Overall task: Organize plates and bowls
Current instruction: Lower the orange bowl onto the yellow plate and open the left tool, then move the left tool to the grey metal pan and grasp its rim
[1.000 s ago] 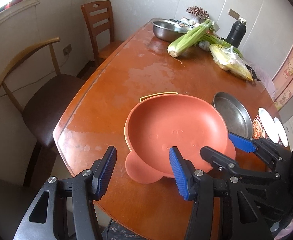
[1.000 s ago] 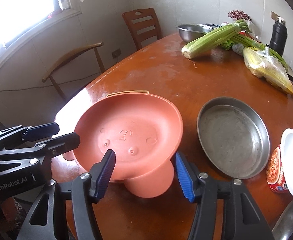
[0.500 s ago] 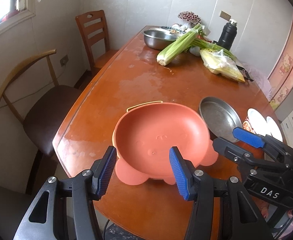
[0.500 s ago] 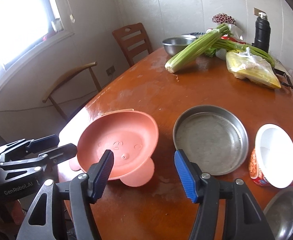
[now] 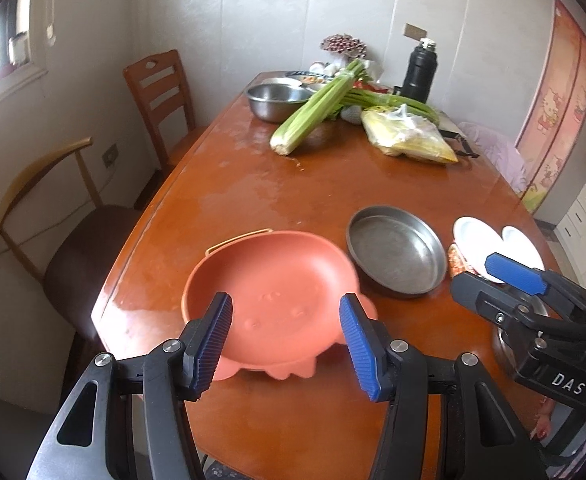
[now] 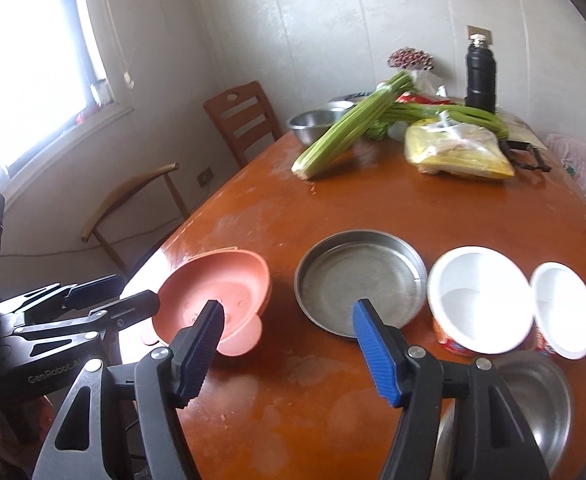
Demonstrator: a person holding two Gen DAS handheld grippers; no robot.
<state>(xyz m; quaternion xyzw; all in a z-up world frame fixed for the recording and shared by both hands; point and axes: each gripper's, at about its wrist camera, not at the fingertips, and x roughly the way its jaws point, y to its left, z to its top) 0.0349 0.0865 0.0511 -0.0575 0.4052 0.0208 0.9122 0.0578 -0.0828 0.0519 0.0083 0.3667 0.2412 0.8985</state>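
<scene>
Lying on the near left part of the table [image 5: 253, 168], the salmon pig-face plate [image 5: 277, 300] sits straight ahead of the left tool [image 5: 285, 344], whose blue pads stand apart with nothing pressed between them; the plate shows in the gap but beyond the tips, untouched. In the right wrist view the same plate [image 6: 213, 300] lies off to the left of the right tool [image 6: 289, 344], whose jaws are opening and also hold nothing. Directly ahead of that right tool is the round metal pan [image 6: 359, 280], and just to its right stand two white bowls with red printed sides [image 6: 481, 300], close together. A further steel dish [image 6: 533, 408] sits at the near right edge, partly hidden behind the tool.

So the deciding relation, as I judge it, is this: the plate is the left hand's nearer piece, while the pan and bowls fall to the right hand. The plate's ears point toward the near edge, offering a lip. Celery [image 5: 313, 116], a black flask [image 5: 421, 68] and a steel basin [image 5: 277, 98] sit far off.
</scene>
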